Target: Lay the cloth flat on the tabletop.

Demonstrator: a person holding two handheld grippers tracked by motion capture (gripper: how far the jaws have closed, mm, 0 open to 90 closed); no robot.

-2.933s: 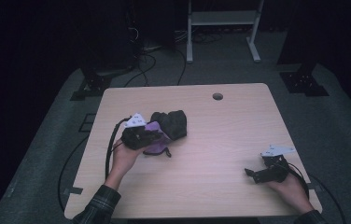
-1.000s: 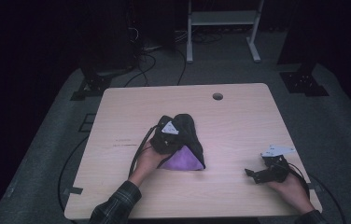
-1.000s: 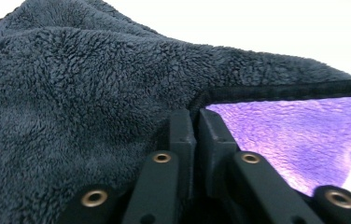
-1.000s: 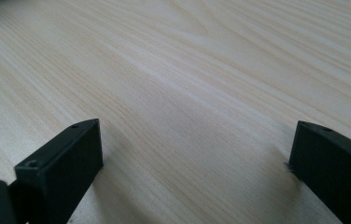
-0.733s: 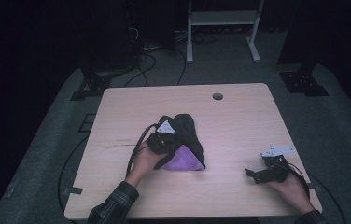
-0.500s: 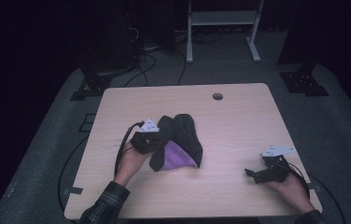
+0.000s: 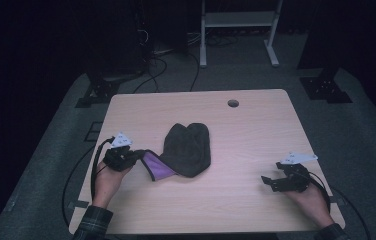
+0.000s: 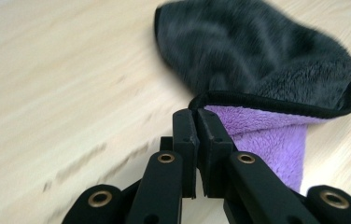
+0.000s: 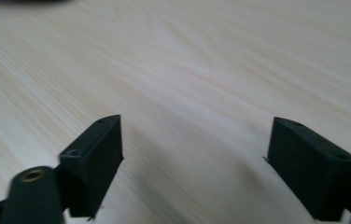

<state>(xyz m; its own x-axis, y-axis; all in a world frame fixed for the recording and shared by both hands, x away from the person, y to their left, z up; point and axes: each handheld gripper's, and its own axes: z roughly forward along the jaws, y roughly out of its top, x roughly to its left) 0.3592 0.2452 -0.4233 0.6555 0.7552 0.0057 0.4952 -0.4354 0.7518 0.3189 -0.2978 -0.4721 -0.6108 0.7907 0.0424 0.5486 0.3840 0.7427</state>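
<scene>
Left gripper [image 8: 196,116]: pinching fleece cloth's [image 7: 188,147] black hem, likely to drag it flat.
Right gripper [image 7: 276,181]: spread, resting idle on table [image 7: 256,120].

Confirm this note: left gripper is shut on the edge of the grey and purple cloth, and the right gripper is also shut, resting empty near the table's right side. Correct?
Not quite. The right gripper is open, not shut: the right gripper view shows its jaws wide apart over bare table. The rest holds: the left gripper is shut on the edge of the cloth.
</scene>
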